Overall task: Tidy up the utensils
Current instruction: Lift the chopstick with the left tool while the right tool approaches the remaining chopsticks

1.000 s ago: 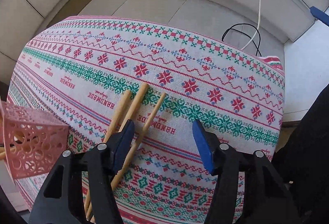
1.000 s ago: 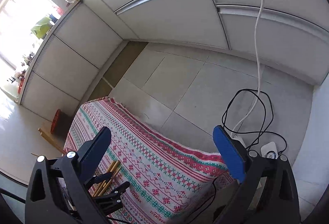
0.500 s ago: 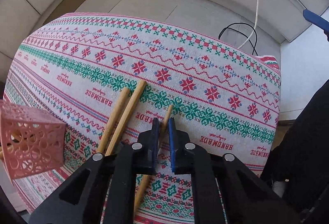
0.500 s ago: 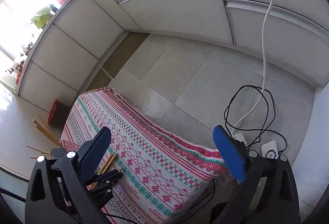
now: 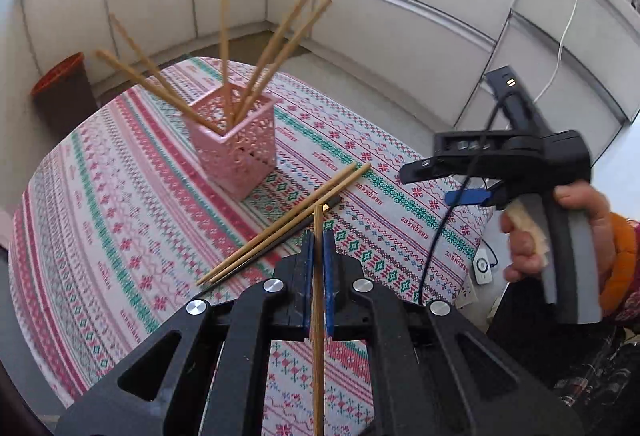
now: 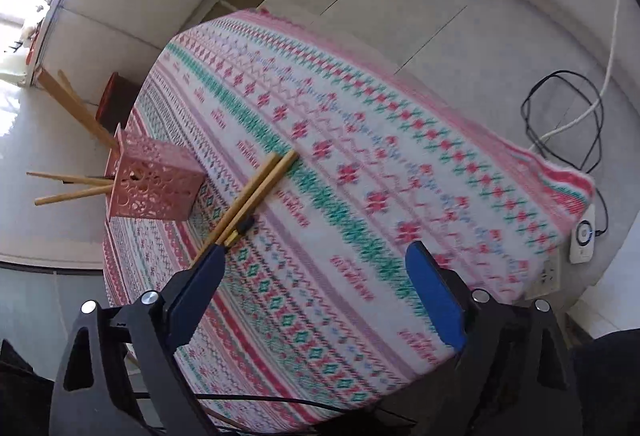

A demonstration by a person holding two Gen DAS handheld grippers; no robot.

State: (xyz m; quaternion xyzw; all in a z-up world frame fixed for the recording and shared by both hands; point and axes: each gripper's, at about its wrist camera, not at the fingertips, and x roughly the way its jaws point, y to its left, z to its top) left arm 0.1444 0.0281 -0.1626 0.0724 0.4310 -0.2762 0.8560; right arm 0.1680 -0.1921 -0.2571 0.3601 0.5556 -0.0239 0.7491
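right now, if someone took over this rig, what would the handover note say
Left gripper: shut on one chopstick, lifted off the table.
Right gripper: jaws closing, nothing between them, over the tablecloth.
Pink holder: upright on the cloth, five chopsticks standing in it.
Left to do: drop the held chopstick in, then the loose chopsticks lying beside the holder.

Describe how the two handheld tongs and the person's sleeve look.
Both tongs, left and right, have black angular frames with silver screw heads and flat blue pads. The left view shows the right one's grey-and-black handle, a black cable and an orange sleeve.
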